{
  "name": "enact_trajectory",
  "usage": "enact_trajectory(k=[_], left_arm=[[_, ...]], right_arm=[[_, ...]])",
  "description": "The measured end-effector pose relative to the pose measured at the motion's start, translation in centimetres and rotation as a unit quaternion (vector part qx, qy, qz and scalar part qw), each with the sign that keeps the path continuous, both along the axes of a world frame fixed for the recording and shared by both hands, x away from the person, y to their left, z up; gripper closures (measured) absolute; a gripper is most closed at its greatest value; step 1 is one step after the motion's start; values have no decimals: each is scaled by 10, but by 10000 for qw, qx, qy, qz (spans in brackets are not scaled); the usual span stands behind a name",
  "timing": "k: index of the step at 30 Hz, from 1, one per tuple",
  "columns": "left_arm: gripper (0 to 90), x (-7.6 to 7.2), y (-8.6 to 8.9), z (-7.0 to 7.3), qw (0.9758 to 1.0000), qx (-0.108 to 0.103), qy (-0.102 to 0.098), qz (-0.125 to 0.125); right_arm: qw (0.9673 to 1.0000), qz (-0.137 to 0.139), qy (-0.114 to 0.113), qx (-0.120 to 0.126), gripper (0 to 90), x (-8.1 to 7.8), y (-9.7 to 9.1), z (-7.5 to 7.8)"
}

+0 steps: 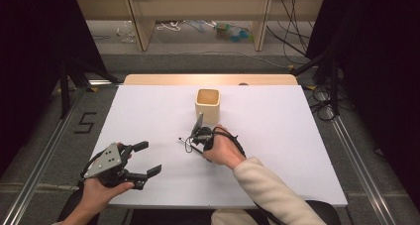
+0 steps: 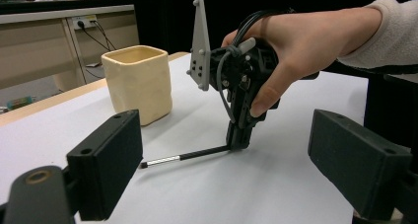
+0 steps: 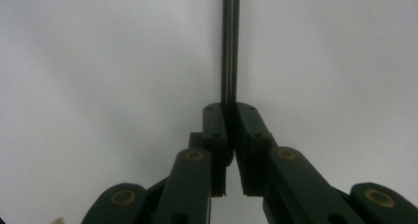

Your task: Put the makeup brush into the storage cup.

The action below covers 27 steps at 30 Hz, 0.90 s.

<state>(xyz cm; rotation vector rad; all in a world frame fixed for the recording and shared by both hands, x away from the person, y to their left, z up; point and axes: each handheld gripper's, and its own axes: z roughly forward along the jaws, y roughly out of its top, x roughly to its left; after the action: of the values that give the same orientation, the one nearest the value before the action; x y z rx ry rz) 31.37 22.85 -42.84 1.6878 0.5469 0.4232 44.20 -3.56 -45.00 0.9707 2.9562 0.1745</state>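
- Nearest the high camera, the left tongs (image 1: 148,165) sit low at the left of the white surface (image 1: 297,155), held in the person's left hand (image 1: 101,193); their two black jaws stand wide apart with nothing between them.
- Right tongs (image 2: 238,144) point down at the surface, jaws pressed together on one end of a thin black rod with a silver tip (image 2: 185,156).
- That rod lies flat on the surface, reaching away from the jaws towards the left tongs.
- Behind it, near but apart, a cream square ceramic cup (image 1: 208,105) stands upright.
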Motion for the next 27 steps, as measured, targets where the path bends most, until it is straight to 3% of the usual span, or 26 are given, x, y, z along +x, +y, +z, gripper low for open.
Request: enact_trajectory(k=[8,15,21,27], left_arm=[[134,0,0,0,10000,1,-18,-3],[134,0,0,0,10000,-2,10,18],[134,0,0,0,10000,-6,7,24],[134,0,0,0,10000,-4,24,25]], right_arm=[[9992,23,-214,331,845,1,-10,8],[9955,8,-369,868,847,-3,-22,13],[9899,108,-651,1253,846,-5,-32,17],[9809,103,-815,1762,847,-14,-48,20]])
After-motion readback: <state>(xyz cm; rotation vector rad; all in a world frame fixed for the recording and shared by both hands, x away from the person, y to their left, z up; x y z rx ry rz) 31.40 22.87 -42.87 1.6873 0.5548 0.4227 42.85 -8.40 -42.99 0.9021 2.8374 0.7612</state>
